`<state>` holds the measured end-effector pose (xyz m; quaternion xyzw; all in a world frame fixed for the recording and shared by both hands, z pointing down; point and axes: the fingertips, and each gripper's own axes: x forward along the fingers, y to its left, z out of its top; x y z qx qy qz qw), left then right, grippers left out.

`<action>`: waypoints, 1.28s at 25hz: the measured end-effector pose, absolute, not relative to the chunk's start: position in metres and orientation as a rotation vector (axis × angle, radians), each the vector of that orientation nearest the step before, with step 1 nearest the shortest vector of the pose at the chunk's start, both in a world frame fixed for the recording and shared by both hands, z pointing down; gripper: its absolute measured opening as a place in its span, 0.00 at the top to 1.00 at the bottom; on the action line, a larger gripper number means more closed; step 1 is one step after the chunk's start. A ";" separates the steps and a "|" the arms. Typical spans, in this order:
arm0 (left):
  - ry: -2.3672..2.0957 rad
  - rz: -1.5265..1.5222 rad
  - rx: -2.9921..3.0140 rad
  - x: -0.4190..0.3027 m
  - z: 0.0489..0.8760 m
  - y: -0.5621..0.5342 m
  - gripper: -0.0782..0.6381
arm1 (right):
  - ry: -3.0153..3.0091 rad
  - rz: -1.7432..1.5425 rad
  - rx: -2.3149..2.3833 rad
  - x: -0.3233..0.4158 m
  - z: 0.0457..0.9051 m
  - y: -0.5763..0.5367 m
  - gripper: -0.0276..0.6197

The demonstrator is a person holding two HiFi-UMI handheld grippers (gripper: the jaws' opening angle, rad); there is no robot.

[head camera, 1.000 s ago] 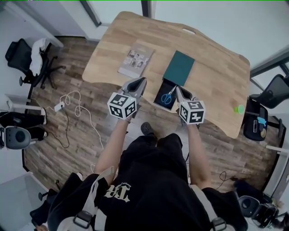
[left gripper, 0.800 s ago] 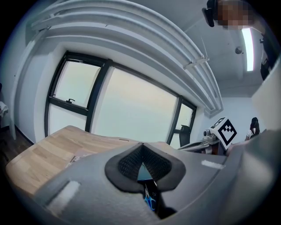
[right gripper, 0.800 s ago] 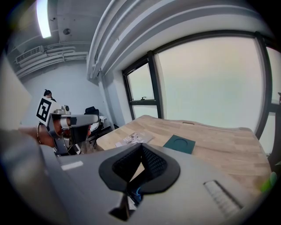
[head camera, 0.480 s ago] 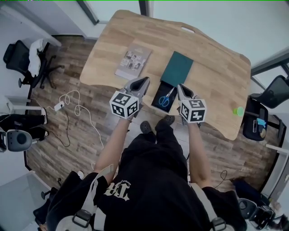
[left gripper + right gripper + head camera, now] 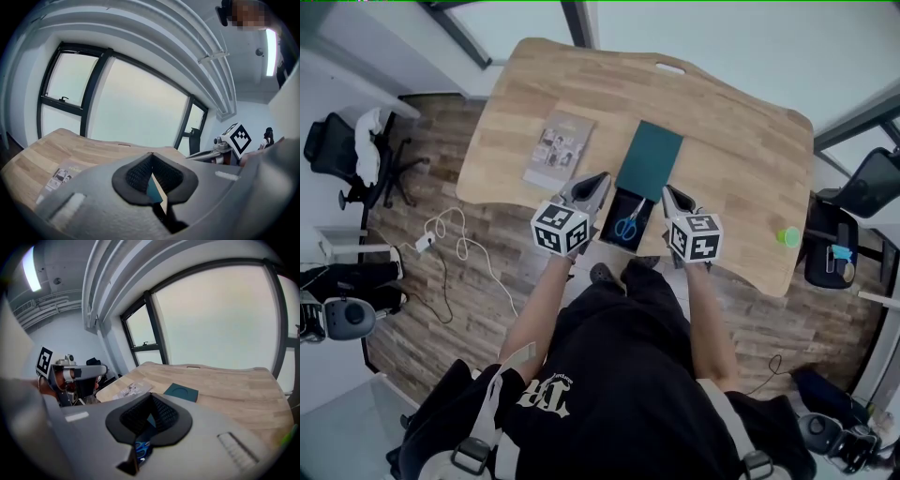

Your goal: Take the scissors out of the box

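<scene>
The blue-handled scissors [image 5: 627, 226] are lying inside the open black box [image 5: 611, 230] at the near edge of the wooden table [image 5: 731, 169]. The teal lid [image 5: 649, 161] is sitting at the box's 12 o'clock and a booklet [image 5: 558, 150] at its 10 o'clock. The left gripper [image 5: 602, 180] is hovering at the box's 9 o'clock and the right gripper [image 5: 667, 192] at its 3 o'clock, both with jaws pressed together, gripping nothing.

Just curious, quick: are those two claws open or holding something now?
Left gripper: closed, holding nothing.
Right gripper: closed, holding nothing.
</scene>
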<state>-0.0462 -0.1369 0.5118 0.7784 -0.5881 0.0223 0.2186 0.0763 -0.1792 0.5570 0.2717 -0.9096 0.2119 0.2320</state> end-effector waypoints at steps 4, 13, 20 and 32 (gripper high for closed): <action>-1.613 0.084 2.165 -0.036 0.514 -0.160 0.89 | -2.497 0.620 0.763 0.087 0.562 -0.202 0.95; -1.638 0.099 2.185 -0.018 0.509 -0.217 0.89 | -2.519 0.636 0.746 0.095 0.567 -0.249 0.95; -1.635 0.117 2.183 -0.012 0.513 -0.240 0.89 | -2.533 0.647 0.751 0.101 0.566 -0.275 0.95; -1.470 0.189 2.276 -0.011 0.521 -0.258 0.89 | -2.467 0.764 0.912 0.110 0.581 -0.278 0.95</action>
